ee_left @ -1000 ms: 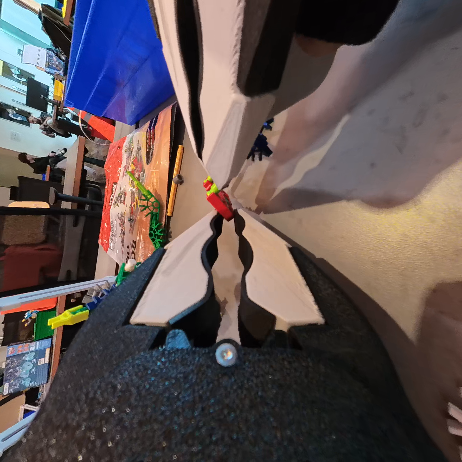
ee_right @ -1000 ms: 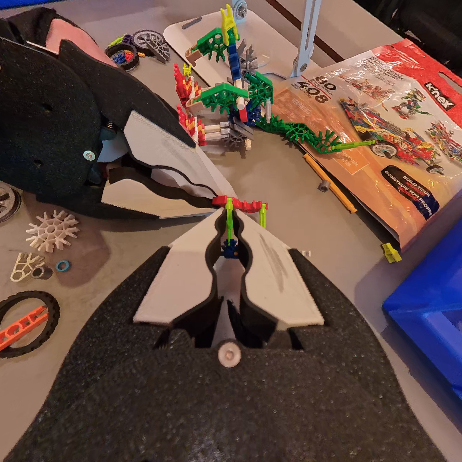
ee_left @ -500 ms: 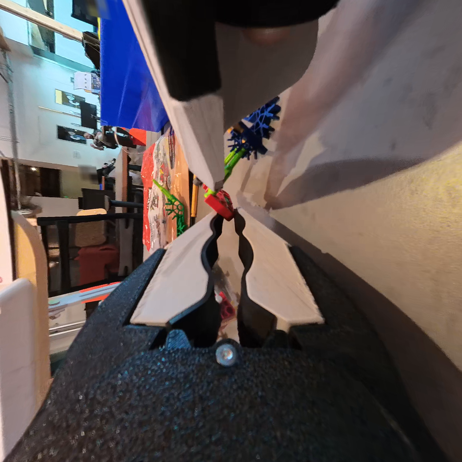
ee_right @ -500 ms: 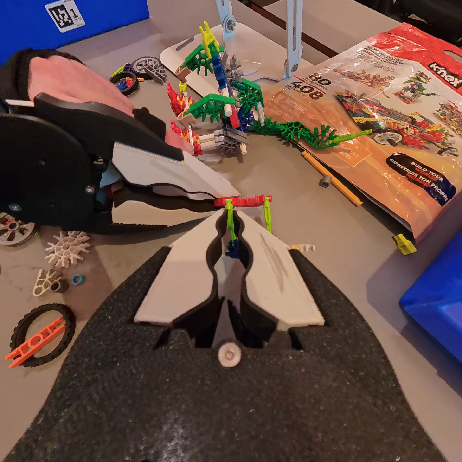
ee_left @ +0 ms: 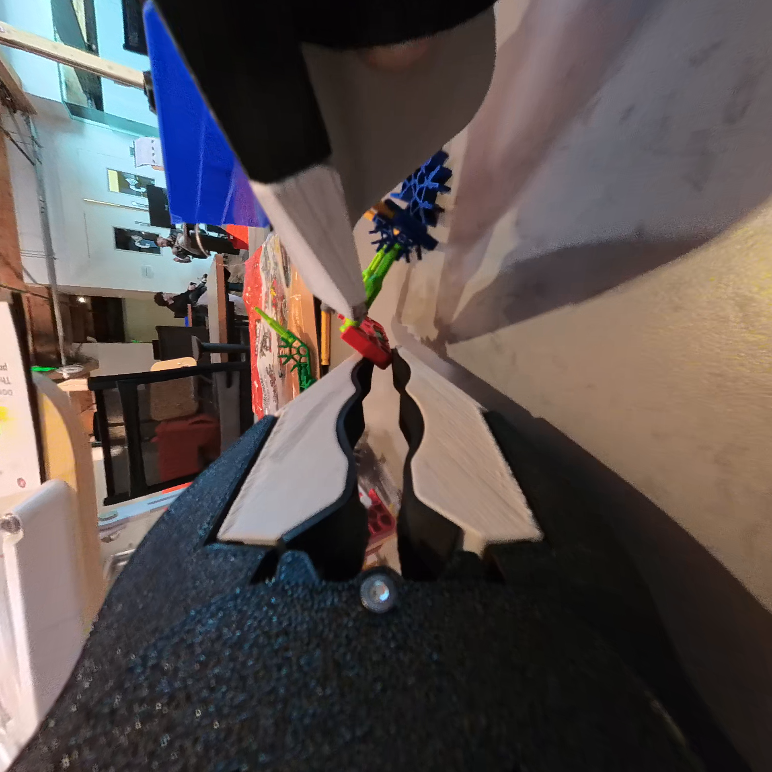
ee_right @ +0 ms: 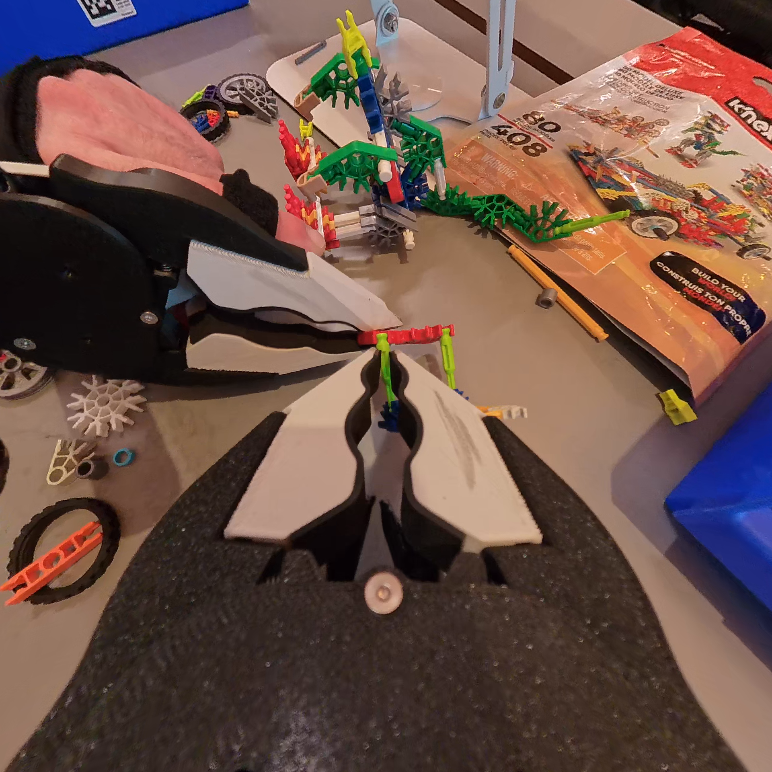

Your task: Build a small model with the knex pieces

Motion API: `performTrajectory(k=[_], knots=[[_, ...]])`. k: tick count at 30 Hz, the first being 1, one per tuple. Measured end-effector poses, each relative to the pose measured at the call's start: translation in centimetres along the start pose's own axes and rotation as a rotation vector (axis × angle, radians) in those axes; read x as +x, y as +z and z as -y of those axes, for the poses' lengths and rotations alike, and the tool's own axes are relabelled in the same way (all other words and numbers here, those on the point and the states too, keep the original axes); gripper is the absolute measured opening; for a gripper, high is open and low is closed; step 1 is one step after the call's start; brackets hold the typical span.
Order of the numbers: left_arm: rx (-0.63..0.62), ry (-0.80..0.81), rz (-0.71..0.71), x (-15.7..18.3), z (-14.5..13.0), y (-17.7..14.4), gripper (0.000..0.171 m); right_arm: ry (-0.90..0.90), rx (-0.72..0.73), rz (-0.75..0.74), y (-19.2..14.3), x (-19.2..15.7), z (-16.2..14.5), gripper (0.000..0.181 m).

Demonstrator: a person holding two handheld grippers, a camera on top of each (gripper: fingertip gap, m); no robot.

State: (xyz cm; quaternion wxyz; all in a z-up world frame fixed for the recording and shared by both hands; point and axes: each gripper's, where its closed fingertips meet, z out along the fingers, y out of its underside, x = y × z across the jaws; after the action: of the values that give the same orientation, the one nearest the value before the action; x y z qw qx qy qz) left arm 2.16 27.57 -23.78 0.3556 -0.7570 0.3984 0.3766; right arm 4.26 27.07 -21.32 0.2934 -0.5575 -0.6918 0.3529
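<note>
A small assembly hangs between my two grippers: a red connector [ee_right: 411, 335] with two lime green rods [ee_right: 447, 355] under it and blue snowflake connectors [ee_right: 388, 415] at their lower ends. My right gripper [ee_right: 384, 354] is shut on the left lime rod just below the red connector. My left gripper [ee_right: 376, 331] comes in from the left and is shut on the red connector's left end. In the left wrist view my left gripper [ee_left: 378, 360] pinches the red connector [ee_left: 367, 339]. The right gripper [ee_left: 355, 308] reaches in from above, beside the lime rods [ee_left: 378, 269] and a blue connector [ee_left: 415, 209].
On the grey table [ee_right: 522, 367] stand a built model of green, blue and red pieces [ee_right: 367, 167], a printed parts bag [ee_right: 626, 175], a yellow rod [ee_right: 555, 292], a lime clip [ee_right: 676, 407], a blue bin [ee_right: 735, 501], a white snowflake connector [ee_right: 104, 403] and a black tyre [ee_right: 25, 547]. Left and right tips are no more than a few centimetres apart.
Both grippers keep their hold on the small assembly. The left gripper has rolled so that its fingers lie more level. In the left wrist view the blue connector now shows more fully.
</note>
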Motion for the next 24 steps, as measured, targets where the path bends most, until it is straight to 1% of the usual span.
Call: performTrajectory(k=[5,8,20,24], knots=[[0.009,-0.052,-0.046,0.35,-0.49,0.18,0.006,0.018,0.026,0.011,-0.28,0.04,0.4,0.002],[0.026,-0.082,-0.035,-0.04,-0.36,0.2,0.006,0.003,0.013,0.002,-0.23,0.08,0.18,0.002],[0.022,-0.069,-0.026,-0.02,-0.15,0.1,0.003,-0.038,-0.016,-0.03,0.02,0.14,-0.16,0.002],[0.025,-0.094,-0.032,-0.01,-0.14,0.12,0.003,-0.038,-0.016,-0.033,0.03,0.18,-0.16,0.002]])
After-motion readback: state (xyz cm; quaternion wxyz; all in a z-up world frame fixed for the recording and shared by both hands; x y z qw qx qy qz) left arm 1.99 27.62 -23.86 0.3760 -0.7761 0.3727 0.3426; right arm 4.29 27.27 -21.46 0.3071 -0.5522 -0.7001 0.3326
